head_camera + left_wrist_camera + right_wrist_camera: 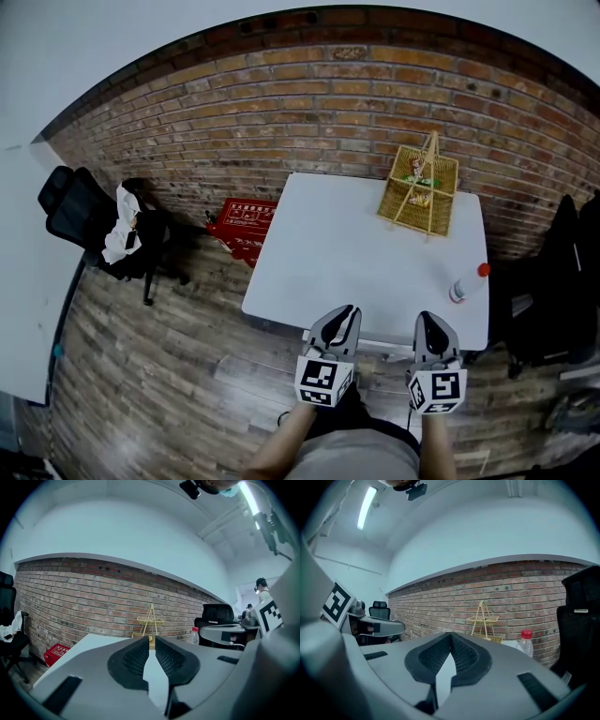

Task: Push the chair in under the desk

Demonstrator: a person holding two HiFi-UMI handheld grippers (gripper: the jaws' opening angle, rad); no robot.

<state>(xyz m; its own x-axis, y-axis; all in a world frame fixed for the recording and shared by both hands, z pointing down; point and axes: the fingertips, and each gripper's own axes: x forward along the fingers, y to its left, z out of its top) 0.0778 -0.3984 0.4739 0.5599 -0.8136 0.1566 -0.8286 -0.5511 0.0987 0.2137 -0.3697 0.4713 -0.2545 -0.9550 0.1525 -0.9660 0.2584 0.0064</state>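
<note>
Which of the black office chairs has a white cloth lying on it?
The chair on the left, by the brick wall: a white cloth hangs over it. The chair right of the desk shows none.

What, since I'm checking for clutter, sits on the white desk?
A wicker basket of small items and a red-capped bottle; the left gripper and right gripper hide the near edge.

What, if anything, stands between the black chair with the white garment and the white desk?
A red crate sits on the floor between that chair and the desk's left side. Nothing else visible lies on the wooden floor between them.
</note>
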